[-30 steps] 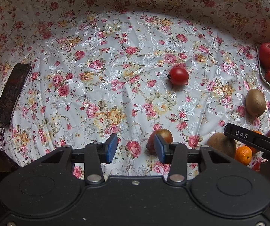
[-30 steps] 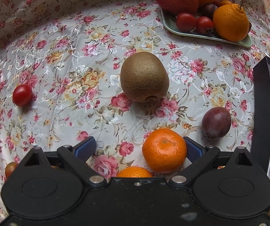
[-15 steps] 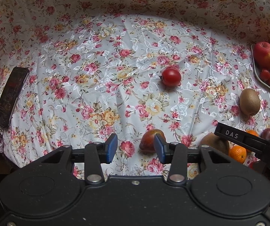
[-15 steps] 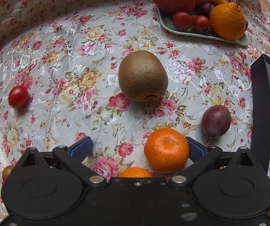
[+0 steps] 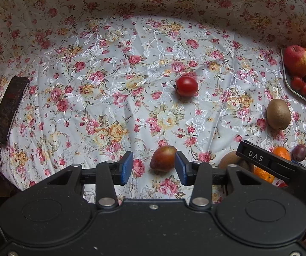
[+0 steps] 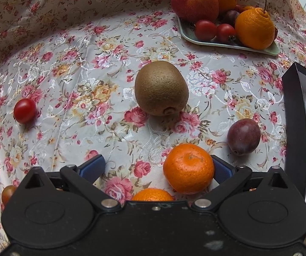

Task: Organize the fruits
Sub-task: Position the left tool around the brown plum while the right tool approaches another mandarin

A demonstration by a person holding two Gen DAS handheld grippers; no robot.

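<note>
My left gripper [image 5: 154,167] is open; a small red-brown fruit [image 5: 163,157] lies on the cloth between its blue pads, close to the right one. A red tomato [image 5: 186,86] lies farther ahead and a kiwi [image 5: 278,114] to the right. My right gripper [image 6: 158,168] is open wide; a mandarin [image 6: 188,168] sits on the cloth against its right pad, and a second mandarin [image 6: 152,194] lies partly hidden under the gripper body. A kiwi [image 6: 161,88], a plum [image 6: 243,136] and a tomato [image 6: 24,110] lie ahead.
A green tray [image 6: 234,46] at the far right holds an apple [image 6: 195,1], oranges, small tomatoes and a plum. A black-rimmed white box [image 6: 295,115] with a plum inside stands right. A phone [image 5: 10,108] lies at the left. Floral cloth covers the table.
The left gripper has shifted right so the red-brown fruit now sits between its pads. The right gripper has crept slightly forward around the mandarin.
</note>
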